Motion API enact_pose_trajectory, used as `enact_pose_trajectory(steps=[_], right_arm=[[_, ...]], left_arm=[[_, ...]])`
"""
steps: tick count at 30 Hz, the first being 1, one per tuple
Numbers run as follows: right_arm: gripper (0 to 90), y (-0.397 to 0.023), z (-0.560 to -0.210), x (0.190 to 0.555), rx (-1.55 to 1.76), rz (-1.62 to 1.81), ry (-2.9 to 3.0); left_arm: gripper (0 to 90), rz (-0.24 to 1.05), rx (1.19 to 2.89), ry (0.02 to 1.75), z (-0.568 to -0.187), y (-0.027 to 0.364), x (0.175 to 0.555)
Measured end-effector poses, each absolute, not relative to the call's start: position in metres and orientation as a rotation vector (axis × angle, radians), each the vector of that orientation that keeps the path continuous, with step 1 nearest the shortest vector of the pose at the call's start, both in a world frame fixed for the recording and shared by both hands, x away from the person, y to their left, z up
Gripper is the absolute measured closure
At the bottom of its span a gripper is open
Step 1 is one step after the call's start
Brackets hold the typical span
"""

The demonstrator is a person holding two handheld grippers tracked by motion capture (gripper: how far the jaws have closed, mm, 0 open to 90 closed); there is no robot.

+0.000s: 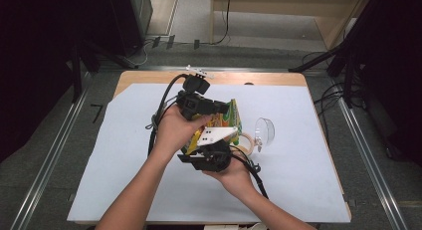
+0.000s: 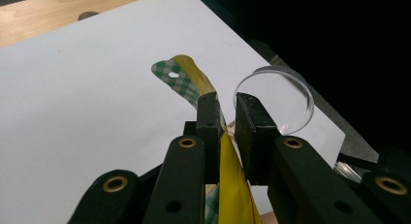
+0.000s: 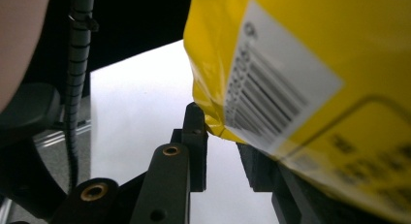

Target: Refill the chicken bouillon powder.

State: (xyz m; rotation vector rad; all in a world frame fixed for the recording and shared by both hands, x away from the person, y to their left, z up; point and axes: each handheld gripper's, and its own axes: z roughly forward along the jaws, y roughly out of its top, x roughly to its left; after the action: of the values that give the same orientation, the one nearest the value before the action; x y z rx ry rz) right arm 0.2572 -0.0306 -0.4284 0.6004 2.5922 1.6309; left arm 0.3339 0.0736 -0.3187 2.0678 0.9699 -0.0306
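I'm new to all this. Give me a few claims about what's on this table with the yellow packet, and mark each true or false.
1. Both hand-held grippers have the yellow plastic snack packet between them, above the table. True.
2. The left gripper has the packet's edge between its jaws. True.
3. The clear round plastic lid lies left of the packet in the high view. False: it lies to the right.
4. A white paper sheet covers most of the wooden table. True.
5. The packet's barcode label is red. False: it is white with black bars.
6. The roll of tape lies on the floor. False: it lies on the sheet.
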Motion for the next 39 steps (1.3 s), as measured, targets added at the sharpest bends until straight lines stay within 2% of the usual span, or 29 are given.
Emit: enact_pose_trajectory(steps=[39], right_arm=[[75.1,-0.0323,-0.4278,0.2512,0.586,1.602,2.612]], left_arm=[[80.3,-0.055,2.063,0.983,-0.3216,0.0744,0.3304]])
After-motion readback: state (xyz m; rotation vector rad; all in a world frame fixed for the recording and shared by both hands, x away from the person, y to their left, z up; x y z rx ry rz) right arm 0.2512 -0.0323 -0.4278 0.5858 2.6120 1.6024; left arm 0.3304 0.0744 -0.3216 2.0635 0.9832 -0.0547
